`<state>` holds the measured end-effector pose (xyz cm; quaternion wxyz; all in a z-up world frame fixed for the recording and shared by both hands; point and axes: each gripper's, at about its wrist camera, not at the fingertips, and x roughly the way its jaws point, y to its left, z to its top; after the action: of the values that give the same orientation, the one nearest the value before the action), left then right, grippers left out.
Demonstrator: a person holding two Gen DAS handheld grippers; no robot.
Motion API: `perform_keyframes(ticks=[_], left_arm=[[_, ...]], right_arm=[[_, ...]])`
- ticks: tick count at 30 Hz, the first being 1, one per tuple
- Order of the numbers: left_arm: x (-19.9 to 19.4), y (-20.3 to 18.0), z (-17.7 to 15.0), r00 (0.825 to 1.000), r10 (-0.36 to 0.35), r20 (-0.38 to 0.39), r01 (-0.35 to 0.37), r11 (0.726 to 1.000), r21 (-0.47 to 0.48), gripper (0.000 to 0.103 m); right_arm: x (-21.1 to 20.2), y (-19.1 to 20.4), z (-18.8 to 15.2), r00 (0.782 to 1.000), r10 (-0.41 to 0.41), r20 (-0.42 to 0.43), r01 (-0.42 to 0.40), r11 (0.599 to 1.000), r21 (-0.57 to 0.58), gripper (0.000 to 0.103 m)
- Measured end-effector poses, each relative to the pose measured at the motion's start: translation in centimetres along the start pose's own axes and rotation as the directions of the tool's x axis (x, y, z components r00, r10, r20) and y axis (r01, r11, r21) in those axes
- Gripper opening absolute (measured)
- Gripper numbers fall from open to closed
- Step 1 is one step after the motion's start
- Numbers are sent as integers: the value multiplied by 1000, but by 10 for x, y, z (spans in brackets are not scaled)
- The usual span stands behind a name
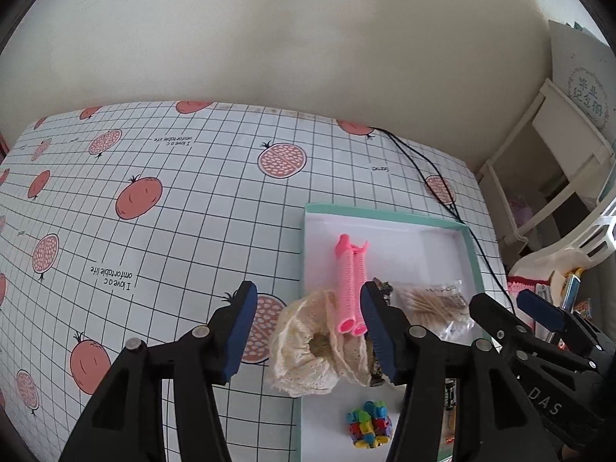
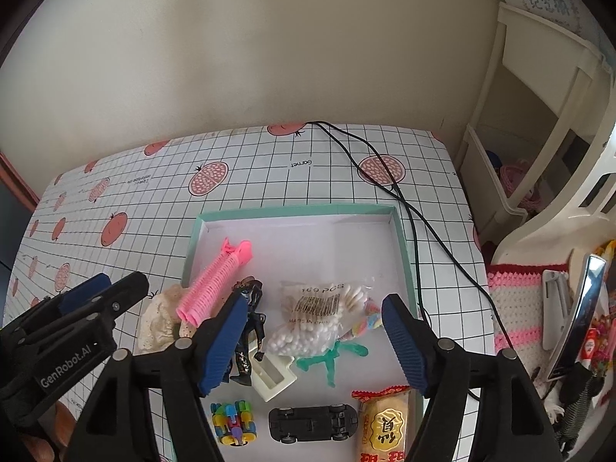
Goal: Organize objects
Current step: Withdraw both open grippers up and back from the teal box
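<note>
Blue pads on both my grippers stand apart, nothing clamped. Left gripper (image 1: 308,331): fingers spread either side of the cream lace scrunchie (image 1: 308,350), which straddles the near-left rim of the teal-edged tray (image 1: 467,254), half on the bench (image 1: 173,200). My judgement: it is the one piece not fully stowed, hence the approach here. Pink hair roller (image 1: 348,285) leans across it, one end propped on the lace, the other on the tray floor, so lifting the scrunchie may tip the roller.

Right gripper (image 2: 312,340): released, hanging over the tray middle above the cotton swab bag (image 2: 319,319). Around it, all inside the tray: dark figurine (image 2: 250,331), green stretchy figure (image 2: 331,358), black toy car (image 2: 312,423), colourful block toy (image 2: 233,421), snack packet (image 2: 385,427). Black cable (image 2: 385,177) trails over the bench beyond the tray.
</note>
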<state>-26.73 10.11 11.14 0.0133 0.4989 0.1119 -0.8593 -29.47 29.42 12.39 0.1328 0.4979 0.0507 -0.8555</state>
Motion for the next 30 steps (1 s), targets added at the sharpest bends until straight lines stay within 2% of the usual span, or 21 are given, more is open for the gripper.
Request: perform_keyframes(ticks=[5, 15, 16, 18, 21, 30], left_arm=[[7, 13, 0, 999, 30, -25, -31, 999, -38, 65], [11, 29, 0, 995, 93, -33, -96, 992, -85, 70], [11, 30, 0, 995, 94, -30, -96, 991, -88, 72], [10, 31, 0, 995, 98, -22, -99, 991, -92, 87], [9, 32, 0, 995, 96, -7, -96, 992, -88, 93], [6, 33, 3, 993, 113, 13, -112, 990, -85, 94]], right_arm=[[3, 1, -1, 1000, -7, 0, 7, 1000, -14, 89], [6, 2, -2, 1000, -8, 1, 8, 1000, -27, 103], [6, 2, -2, 1000, -9, 1, 9, 1000, -29, 103], [7, 3, -2, 1000, -12, 3, 12, 999, -34, 103], [8, 3, -3, 1000, -16, 5, 16, 999, -34, 103], [8, 6, -3, 1000, -21, 8, 21, 999, -45, 103]])
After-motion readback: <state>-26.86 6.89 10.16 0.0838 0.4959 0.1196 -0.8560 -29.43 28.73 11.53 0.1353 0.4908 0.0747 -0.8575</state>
